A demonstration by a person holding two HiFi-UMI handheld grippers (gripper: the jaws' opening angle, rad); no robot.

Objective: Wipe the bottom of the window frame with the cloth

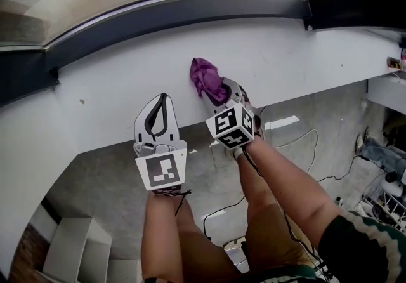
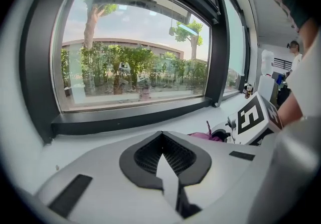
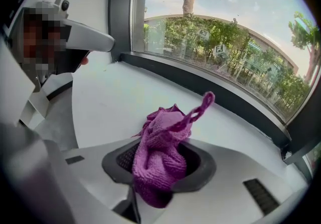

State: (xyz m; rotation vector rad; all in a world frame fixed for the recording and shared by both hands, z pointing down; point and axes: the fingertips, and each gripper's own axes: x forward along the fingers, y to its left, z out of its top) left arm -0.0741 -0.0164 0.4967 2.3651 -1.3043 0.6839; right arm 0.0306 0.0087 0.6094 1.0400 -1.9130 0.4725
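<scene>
Evidently your right gripper [image 1: 222, 93] clamps the cloth [image 1: 203, 76] bunched for wiping, short of the frame [image 1: 158, 14]; your left gripper [image 1: 162, 101] sits closed, empty.

The cloth [image 1: 204, 78] sits between the jaws of the right gripper [image 1: 220, 93] over the sill [image 1: 108, 94], with the left gripper [image 1: 162, 105] just to its left and the window frame [image 1: 177, 12] beyond both.

A: Lower end of the cloth [image 3: 168, 132] is buried between the right gripper [image 3: 159, 168] fingers [image 3: 200, 170]. Can't read it.
B: Head view: those fingers sit hidden under the marker cube [image 1: 233, 124]. Window frame [image 1: 177, 12] is cut off at both edges.
A: Left gripper view: small items [image 2: 247, 89] by the frame's far corner, too small to tell.
</scene>
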